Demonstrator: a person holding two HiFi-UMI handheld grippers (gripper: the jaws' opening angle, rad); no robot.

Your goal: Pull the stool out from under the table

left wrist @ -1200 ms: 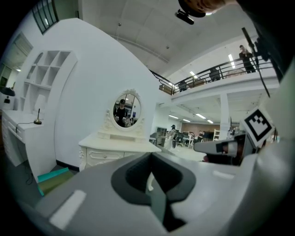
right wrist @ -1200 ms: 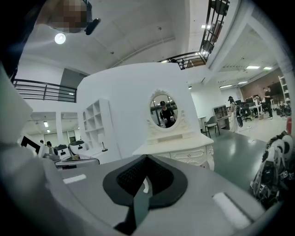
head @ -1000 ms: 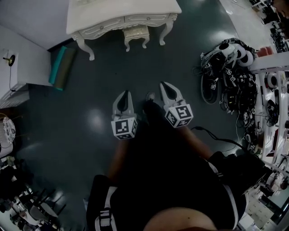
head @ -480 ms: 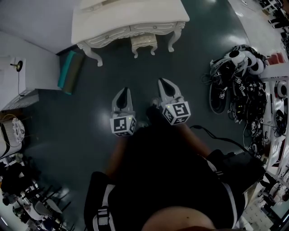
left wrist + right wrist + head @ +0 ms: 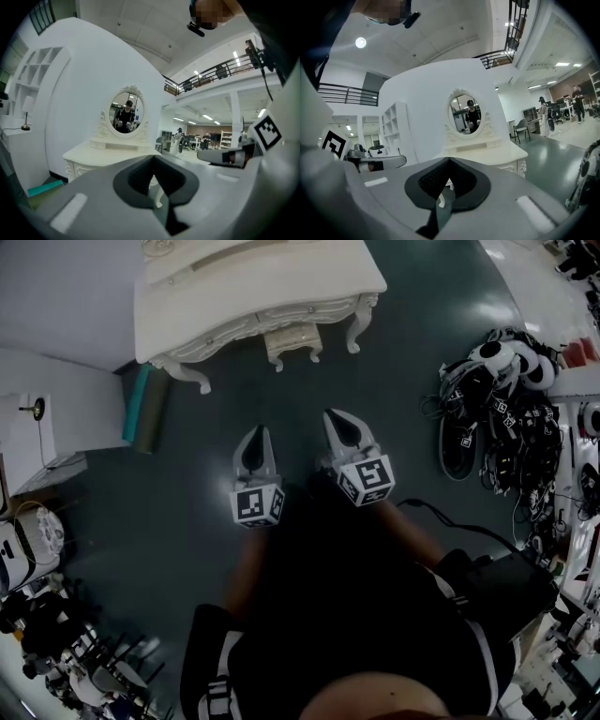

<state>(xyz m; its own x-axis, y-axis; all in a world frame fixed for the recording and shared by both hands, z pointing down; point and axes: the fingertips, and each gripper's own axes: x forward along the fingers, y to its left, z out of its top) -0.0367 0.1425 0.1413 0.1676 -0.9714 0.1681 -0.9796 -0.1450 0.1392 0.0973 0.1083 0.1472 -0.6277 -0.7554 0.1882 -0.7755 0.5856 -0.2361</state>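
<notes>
- The stool (image 5: 292, 337) is standing on the dark green floor (image 5: 187, 512) at its far edge, by the white wall. It is tucked under the front edge of the table (image 5: 253, 282), between the table's two front legs.
- Only the stool's front part is showing in the head view. It has a pale cream seat a shade more beige than the table, a carved apron below it, and two short curved legs splaying outward.
- The stool is matching the table in style, both being cream-white and ornate with scrolled legs.
- The left gripper (image 5: 256, 439) is hovering above the floor, well short of the stool. Its jaws are pressed together with nothing between them, as the left gripper view (image 5: 153, 157) is showing.
- The right gripper (image 5: 336, 423) is hovering just beside the left one, slightly further forward and likewise well apart from the stool. Its jaws are clenched on nothing (image 5: 449, 160).
- Both grippers are pointing toward the table, and its oval mirror (image 5: 125, 111) is reflecting a person in dark clothes.
- A teal roll (image 5: 145, 409) is lying on the floor near the table's left front leg.
- A heap of headsets and cables (image 5: 497, 399) is lying at the floor's right edge.
</notes>
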